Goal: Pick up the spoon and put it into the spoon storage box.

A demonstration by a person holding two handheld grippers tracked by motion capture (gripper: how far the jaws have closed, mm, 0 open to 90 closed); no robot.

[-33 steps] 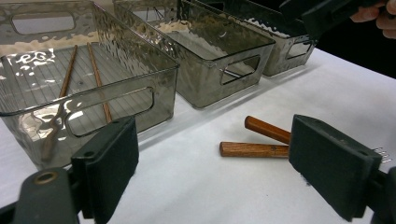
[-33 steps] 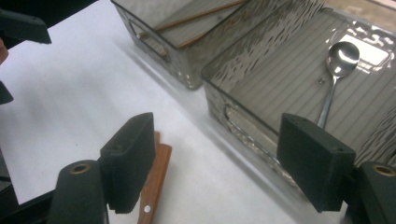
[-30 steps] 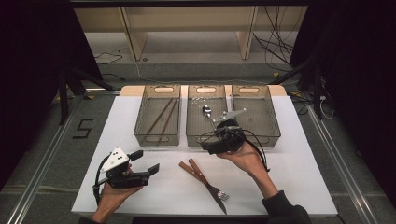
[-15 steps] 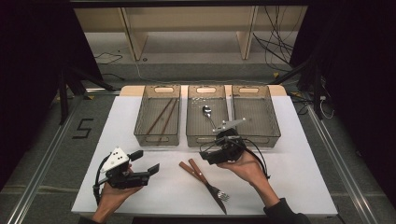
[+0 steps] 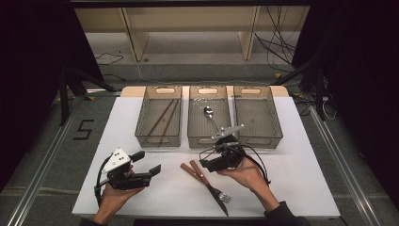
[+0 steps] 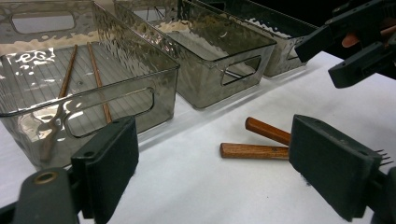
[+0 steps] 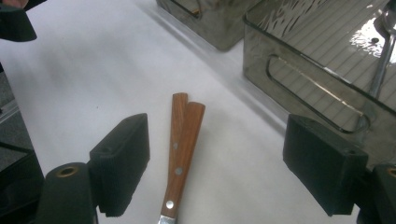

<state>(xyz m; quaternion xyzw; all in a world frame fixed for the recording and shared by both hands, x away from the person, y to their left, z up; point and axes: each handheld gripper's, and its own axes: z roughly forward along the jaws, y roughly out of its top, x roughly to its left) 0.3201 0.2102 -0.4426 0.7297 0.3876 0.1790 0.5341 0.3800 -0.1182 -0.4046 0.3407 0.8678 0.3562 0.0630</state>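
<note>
Two wooden-handled utensils (image 5: 195, 172) lie side by side on the white table (image 5: 291, 179); one is a fork (image 5: 221, 195). Their handles (image 7: 180, 140) lie on the table under the gap of my right gripper (image 7: 219, 158). Its jaws have just been opening a little and stand open, touching nothing. In the high view the right gripper (image 5: 205, 159) points left, just above the handle ends. My left gripper (image 5: 147, 162) is open and empty at the front left, aimed at the handles (image 6: 252, 150). The right gripper (image 6: 322, 63) also appears far off in the left gripper view.
Three clear smoky trays stand in a row at the back. The left tray (image 5: 157, 141) holds brown chopsticks (image 5: 162, 120). A metal spoon (image 5: 209, 113) lies in the middle tray (image 5: 207, 141), and the right tray (image 5: 259, 139) holds nothing. A person's hands hold both grippers.
The right gripper has come down and toward the near side, from the middle tray's front edge to the table by the wooden handles. The left gripper has stayed put.
</note>
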